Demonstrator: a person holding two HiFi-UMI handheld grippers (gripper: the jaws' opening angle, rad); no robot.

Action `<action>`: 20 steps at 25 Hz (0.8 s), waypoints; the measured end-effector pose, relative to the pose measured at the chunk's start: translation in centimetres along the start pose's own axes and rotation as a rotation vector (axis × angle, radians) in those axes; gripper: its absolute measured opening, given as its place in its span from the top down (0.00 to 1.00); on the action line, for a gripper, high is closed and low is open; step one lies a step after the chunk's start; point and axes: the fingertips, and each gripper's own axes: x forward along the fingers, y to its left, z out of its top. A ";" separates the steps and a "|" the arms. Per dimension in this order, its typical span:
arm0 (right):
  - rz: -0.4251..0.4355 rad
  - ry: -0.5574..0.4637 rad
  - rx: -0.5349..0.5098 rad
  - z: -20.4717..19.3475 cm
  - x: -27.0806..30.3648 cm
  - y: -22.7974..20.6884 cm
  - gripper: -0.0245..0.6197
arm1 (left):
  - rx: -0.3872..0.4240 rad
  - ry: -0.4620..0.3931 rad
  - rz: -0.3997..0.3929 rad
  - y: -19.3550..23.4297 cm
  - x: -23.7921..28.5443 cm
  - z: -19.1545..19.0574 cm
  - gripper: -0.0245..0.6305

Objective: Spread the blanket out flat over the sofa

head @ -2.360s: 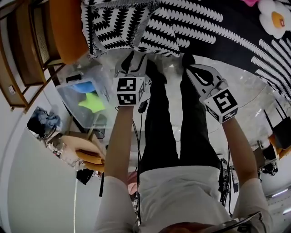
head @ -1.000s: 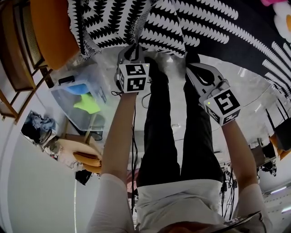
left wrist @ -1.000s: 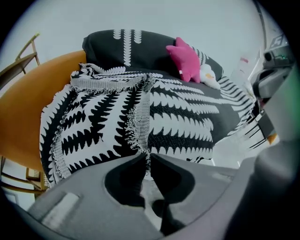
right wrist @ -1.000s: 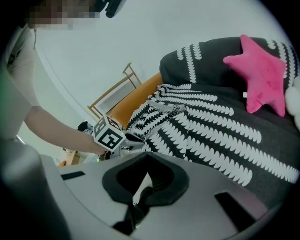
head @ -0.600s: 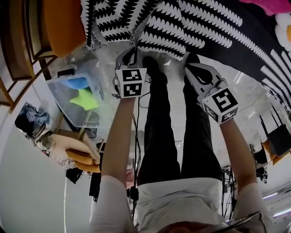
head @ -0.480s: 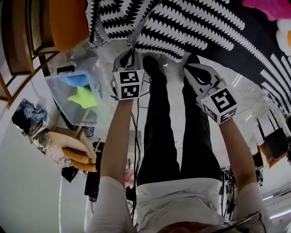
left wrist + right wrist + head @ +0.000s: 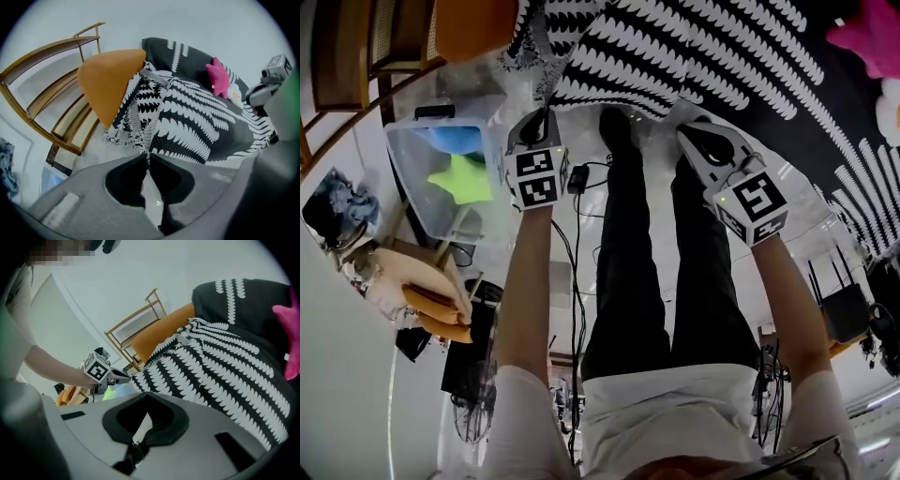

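Note:
A black-and-white leaf-patterned blanket (image 7: 675,56) lies over the dark sofa (image 7: 159,49). It bunches into folds near an orange cushion (image 7: 110,79). My left gripper (image 7: 147,157) is shut on the blanket's fringed edge (image 7: 140,140). In the head view the left gripper (image 7: 541,117) sits at the blanket's hanging left corner. My right gripper (image 7: 148,397) has its jaws together at the blanket's front edge (image 7: 178,385). In the head view the right gripper (image 7: 686,131) is about a body's width to the right of the left one.
A wooden slatted chair (image 7: 51,93) stands left of the cushion. A clear bin (image 7: 441,173) with blue and green items sits on the floor at left. A pink plush (image 7: 219,77) lies on the sofa. The person's legs (image 7: 647,253) stand between the grippers, with cables (image 7: 572,234) beside them.
The left gripper has swung out to the left with the blanket's corner. The blanket and cushion have slid toward the top of the view. The right gripper has hardly shifted.

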 end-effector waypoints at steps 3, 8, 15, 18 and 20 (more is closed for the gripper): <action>0.029 0.001 -0.025 -1.6 1.5 0.5 0.96 | -0.040 -0.004 0.044 1.2 0.0 -2.3 0.91; 0.047 0.034 -0.078 -1.2 -0.1 2.6 0.96 | -0.171 -0.013 0.090 2.2 -3.1 -4.3 0.91; 0.085 0.051 -0.126 0.0 -2.0 2.9 0.96 | -0.275 0.014 0.201 3.6 -6.5 -6.0 0.91; 0.122 0.048 -0.137 -0.4 -3.2 4.0 0.96 | -0.302 0.054 0.268 3.6 -9.4 -8.1 0.91; 0.175 0.014 -0.147 -0.3 -3.0 5.2 0.96 | -0.320 0.076 0.347 5.0 -12.3 -9.6 0.91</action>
